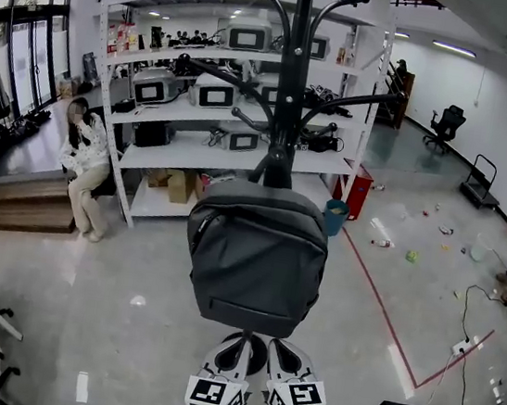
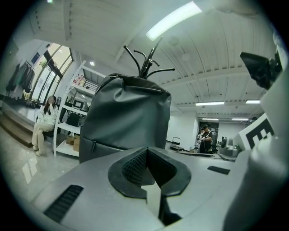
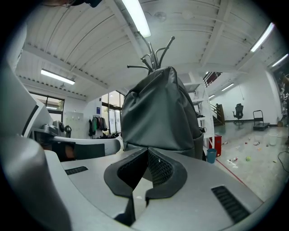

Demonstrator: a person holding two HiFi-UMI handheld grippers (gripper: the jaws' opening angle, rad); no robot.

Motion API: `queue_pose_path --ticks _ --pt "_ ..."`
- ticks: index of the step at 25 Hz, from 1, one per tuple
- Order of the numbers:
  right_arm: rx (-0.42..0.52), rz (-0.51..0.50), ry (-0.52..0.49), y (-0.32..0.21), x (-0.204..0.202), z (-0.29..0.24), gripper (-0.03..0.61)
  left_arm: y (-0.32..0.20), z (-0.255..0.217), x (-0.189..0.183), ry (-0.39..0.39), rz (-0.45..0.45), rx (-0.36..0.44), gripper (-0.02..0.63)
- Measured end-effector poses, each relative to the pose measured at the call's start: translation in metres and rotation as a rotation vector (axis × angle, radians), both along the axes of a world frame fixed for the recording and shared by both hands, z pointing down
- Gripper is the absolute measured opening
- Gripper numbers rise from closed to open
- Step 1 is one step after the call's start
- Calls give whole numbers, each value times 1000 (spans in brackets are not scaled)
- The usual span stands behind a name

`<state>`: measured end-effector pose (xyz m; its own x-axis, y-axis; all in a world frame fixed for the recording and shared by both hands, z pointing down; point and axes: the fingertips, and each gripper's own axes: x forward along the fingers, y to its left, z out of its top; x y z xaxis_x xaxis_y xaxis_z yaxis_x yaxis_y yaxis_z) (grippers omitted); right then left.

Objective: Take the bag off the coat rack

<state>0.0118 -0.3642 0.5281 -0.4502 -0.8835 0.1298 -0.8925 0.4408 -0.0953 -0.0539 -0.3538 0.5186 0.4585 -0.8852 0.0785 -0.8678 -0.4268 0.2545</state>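
Bag point(image 1: 256, 253): a dark grey backpack, hanging on the coat rack point(image 1: 293, 81) against the front of its black pole. Its long axis is vertical, with the top up at the pole and the flat bottom towards the floor point(image 1: 125, 319). The plain front panel faces the person. The hook that carries it is hidden behind the bag's top. The rack's curved arms spread out above the bag, all of them bare.

Left gripper point(image 1: 233, 358): low in the head view, just beside the right gripper point(image 1: 283, 358), the 2 pointing at the bag's lower edge. In the left gripper view its jaws are together at the tips with nothing between them. The bag point(image 2: 124, 117) stands upright close beyond the tips and the rack's arms point(image 2: 146, 61) rise above it.

Right gripper: in the right gripper view its jaws are likewise together and empty, and the bag point(image 3: 158, 113) fills the middle of the view. Whether either gripper touches the bag cannot be told.

Surroundings: white shelving point(image 1: 203, 96) loaded with equipment stands behind the rack. A seated person point(image 1: 84, 173) is at its left end. A red line point(image 1: 380, 299) runs across the floor to the right.
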Motion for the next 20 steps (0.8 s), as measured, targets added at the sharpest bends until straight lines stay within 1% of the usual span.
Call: queue_pose_path --ticks 3,8,11,15,20 --pt "0 7 -14 0 1 3 11 -7 9 1 12 2 -21 -6" --pt "9 2 -15 -10 3 -1 11 -17 8 4 8 0 -30 -6" --pt "26 -8 -10 -16 1 -8 11 -22 -1 4 5 0 -12 -6" --pt "34 -16 -18 -18 4 -13 11 -29 -30 2 10 -11 55 -6" --pt "30 -13 -28 -18 10 -14 11 -49 -103 -7 -54 -28 203 -6"
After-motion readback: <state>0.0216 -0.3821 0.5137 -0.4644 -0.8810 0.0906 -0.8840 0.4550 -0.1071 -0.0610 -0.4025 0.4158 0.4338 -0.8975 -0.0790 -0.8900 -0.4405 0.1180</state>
